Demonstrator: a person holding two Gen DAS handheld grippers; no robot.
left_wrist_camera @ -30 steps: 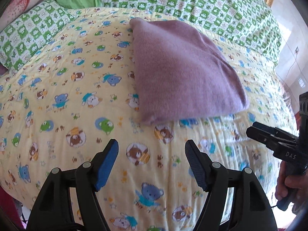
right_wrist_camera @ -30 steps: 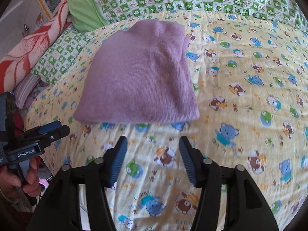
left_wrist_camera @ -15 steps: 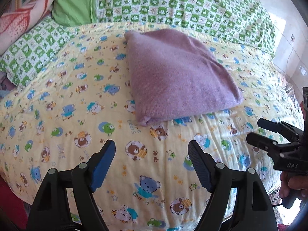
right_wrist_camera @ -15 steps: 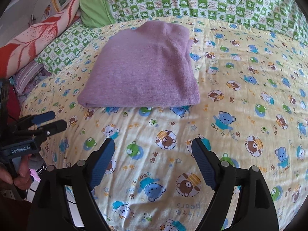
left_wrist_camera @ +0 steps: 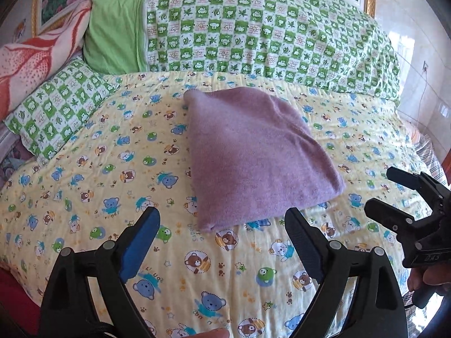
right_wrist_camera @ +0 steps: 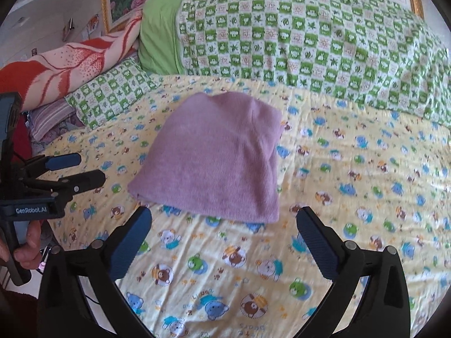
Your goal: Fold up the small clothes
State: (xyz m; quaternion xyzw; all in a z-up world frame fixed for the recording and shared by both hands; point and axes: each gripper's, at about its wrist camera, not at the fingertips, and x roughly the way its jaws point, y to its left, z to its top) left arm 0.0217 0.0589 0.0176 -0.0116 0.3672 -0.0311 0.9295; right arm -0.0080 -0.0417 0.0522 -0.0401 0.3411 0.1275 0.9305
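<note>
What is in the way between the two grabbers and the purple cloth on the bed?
Nothing visible. The left gripper and right gripper are both open, a little short of the folded purple cloth. Only bare teddy-bear bedsheet lies between them and its near edge.

folded purple garment (left_wrist_camera: 253, 157) flat on bear-print bed (left_wrist_camera: 84, 186)
</note>
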